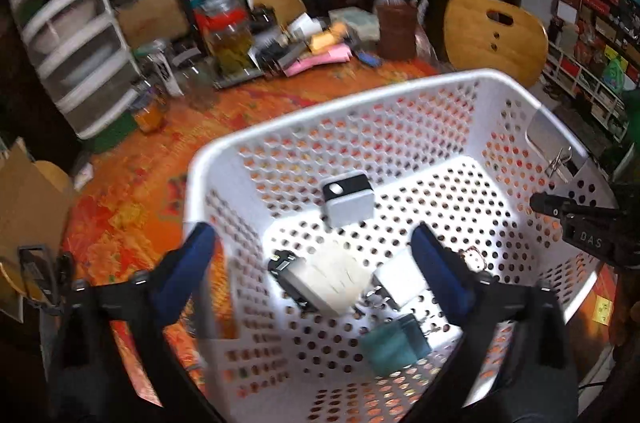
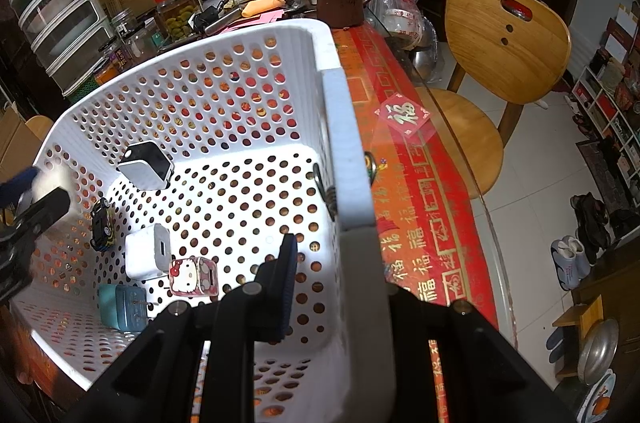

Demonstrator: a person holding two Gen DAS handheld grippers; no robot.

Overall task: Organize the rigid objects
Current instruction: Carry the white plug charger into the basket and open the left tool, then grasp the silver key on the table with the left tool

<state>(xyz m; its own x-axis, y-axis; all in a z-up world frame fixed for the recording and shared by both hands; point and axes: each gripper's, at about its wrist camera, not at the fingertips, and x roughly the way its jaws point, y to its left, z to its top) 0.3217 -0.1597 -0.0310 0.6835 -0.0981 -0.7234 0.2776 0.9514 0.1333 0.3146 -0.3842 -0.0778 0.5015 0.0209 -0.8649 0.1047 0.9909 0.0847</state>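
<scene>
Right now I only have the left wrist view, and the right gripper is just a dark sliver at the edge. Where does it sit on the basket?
Observer: The right gripper straddles the white basket's side wall, with one finger inside. I cannot tell whether it is pinching the wall.
Operator: Something pinkish peeks out past the left gripper. What is it?
Observer: A pink Hello Kitty cube, right next to the white charger.
Operator: And the dark blur near the other wall?
Observer: A small toy car, dark with yellow, low against that wall beside the charger.
</scene>
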